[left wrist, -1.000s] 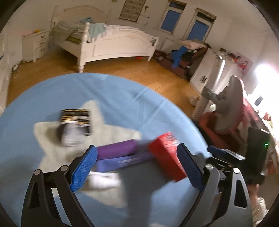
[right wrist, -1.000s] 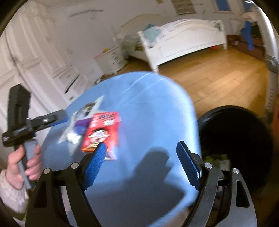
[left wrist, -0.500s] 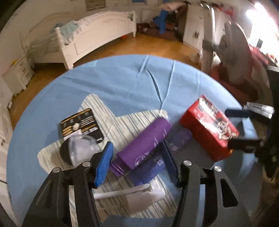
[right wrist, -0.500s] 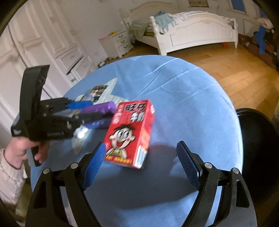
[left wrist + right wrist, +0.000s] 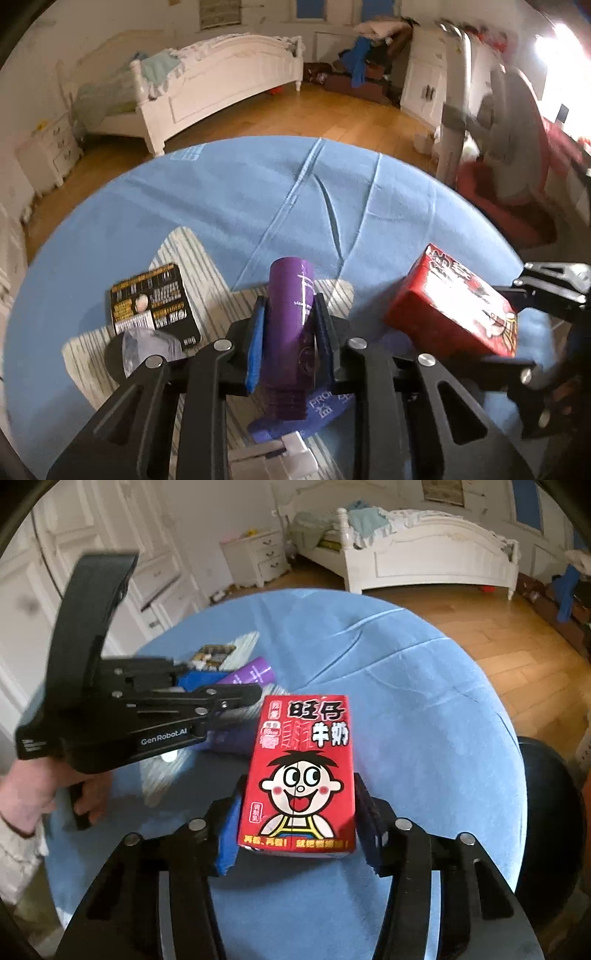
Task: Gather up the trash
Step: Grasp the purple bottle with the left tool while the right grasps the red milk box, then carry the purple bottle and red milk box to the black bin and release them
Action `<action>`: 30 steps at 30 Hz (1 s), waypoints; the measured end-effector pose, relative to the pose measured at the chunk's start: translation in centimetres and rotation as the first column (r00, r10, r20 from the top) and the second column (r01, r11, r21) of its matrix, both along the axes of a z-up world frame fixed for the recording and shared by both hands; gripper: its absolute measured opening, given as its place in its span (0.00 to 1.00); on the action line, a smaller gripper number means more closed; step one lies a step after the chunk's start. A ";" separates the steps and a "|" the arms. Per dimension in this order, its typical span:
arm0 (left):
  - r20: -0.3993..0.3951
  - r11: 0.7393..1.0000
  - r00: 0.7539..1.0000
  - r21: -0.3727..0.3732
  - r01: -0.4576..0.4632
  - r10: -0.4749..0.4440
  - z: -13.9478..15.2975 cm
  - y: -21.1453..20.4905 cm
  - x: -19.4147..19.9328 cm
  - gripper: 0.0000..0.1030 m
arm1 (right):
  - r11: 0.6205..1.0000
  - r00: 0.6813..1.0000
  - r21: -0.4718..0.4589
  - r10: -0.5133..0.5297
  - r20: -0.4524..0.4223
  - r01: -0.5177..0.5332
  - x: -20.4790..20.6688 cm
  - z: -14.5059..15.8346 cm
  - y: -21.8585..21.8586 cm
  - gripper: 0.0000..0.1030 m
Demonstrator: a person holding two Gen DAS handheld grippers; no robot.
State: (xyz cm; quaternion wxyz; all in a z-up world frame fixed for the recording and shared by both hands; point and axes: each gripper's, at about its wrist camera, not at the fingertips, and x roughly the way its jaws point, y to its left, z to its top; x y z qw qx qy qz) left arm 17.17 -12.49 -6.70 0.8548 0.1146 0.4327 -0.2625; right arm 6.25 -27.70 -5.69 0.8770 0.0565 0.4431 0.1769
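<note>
My left gripper (image 5: 288,332) is shut on a purple tube (image 5: 290,321) above the star-shaped mat (image 5: 221,314) on the round blue table (image 5: 258,206). It also shows in the right wrist view (image 5: 236,694), with the purple tube (image 5: 251,674) in its fingers. My right gripper (image 5: 297,812) is shut on a red milk carton (image 5: 301,771) with a cartoon face. The carton (image 5: 450,317) shows at the right of the left wrist view. A black bin (image 5: 546,812) stands to the right of the table.
On the mat lie a black and gold packet (image 5: 155,306), a clear plastic blister (image 5: 147,350), a blue-purple wrapper (image 5: 317,410) and a white piece (image 5: 291,454). A white bed (image 5: 218,81) and wooden floor (image 5: 332,114) are beyond. A fan (image 5: 513,122) stands right.
My left gripper closed on the purple tube and lifted it. My right gripper came forward and closed on the red carton.
</note>
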 end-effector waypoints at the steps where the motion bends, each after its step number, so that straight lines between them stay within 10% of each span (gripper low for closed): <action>1: -0.007 0.999 1.000 -0.035 -0.017 0.017 0.2 0.6 -0.1 0.24 | 0.999 1.000 0.038 -0.008 0.009 0.008 -0.3 0.2 -0.9 0.50; 16: 0.094 0.968 0.995 -0.246 0.047 -0.024 8.0 -4.4 -5.9 0.24 | 0.945 0.946 0.217 -0.283 0.156 0.247 -5.2 2.8 -14.5 0.50; 30: 0.095 0.939 0.967 -0.235 0.251 -0.235 6.4 -18.8 -8.9 0.24 | 0.864 0.885 0.277 -0.458 0.085 0.421 -9.4 -1.1 -25.3 0.50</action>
